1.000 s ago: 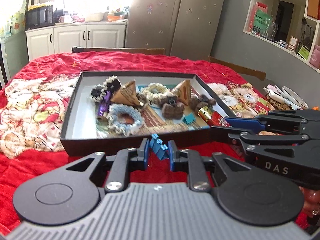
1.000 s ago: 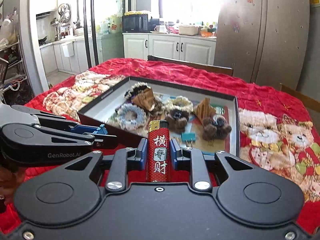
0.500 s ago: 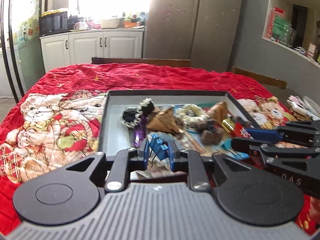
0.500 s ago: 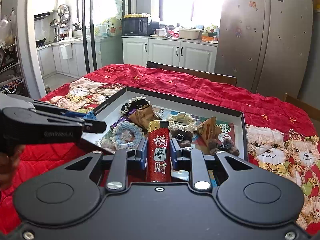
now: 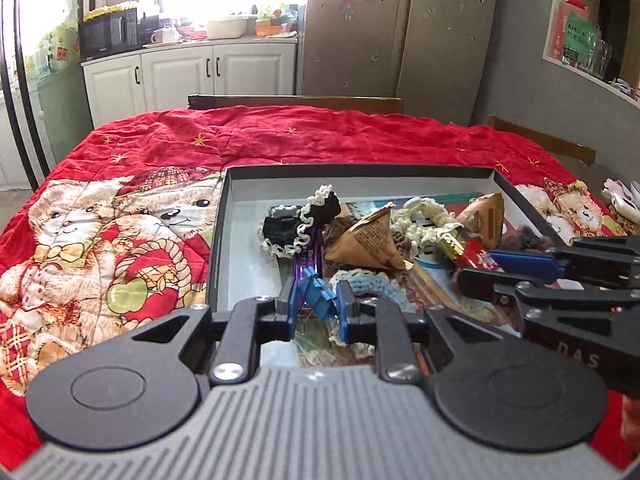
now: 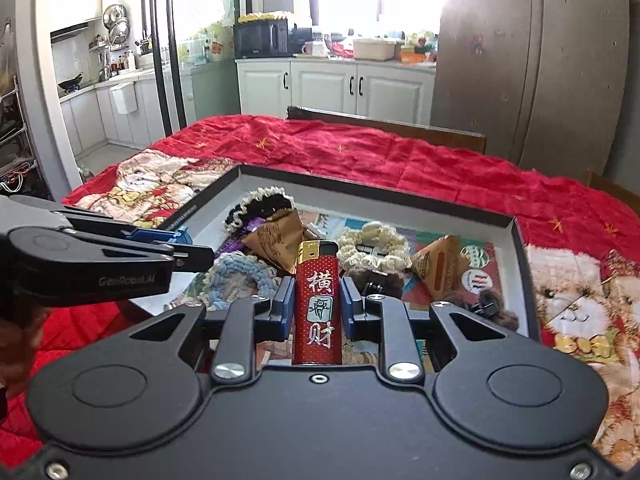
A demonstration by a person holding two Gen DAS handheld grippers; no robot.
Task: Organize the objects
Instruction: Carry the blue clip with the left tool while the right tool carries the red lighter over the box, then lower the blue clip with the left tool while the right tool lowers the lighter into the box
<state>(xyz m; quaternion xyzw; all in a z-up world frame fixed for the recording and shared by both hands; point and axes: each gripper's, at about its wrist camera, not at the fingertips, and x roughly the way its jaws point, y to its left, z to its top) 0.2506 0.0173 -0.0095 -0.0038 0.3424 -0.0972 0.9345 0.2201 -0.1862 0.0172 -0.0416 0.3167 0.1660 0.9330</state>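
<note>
A shallow black box [image 5: 218, 236] [image 6: 520, 248] lies on the red bedspread and holds scrunchies, brown paper pyramids and other small items. My left gripper [image 5: 316, 300] is shut on a small blue clip [image 5: 318, 296] and hovers over the box's near left part. My right gripper [image 6: 318, 300] is shut on a red lighter [image 6: 318, 304] with a gold top, held upright above the box's near edge. In the left wrist view the right gripper [image 5: 480, 266] comes in from the right with the lighter [image 5: 468, 246]. In the right wrist view the left gripper [image 6: 188, 246] enters from the left.
Red bedspread with teddy-bear prints [image 5: 100, 248] covers the table around the box. Wooden chair backs [image 6: 384, 128] stand at the far side. White cabinets [image 5: 216, 72] and a grey fridge [image 6: 532, 60] are behind. Small items [image 5: 620, 200] lie at the right edge.
Both grippers have moved forward over the box, each keeping its object; the box's near wall has passed under the fingers, and the box looks closer and larger.
</note>
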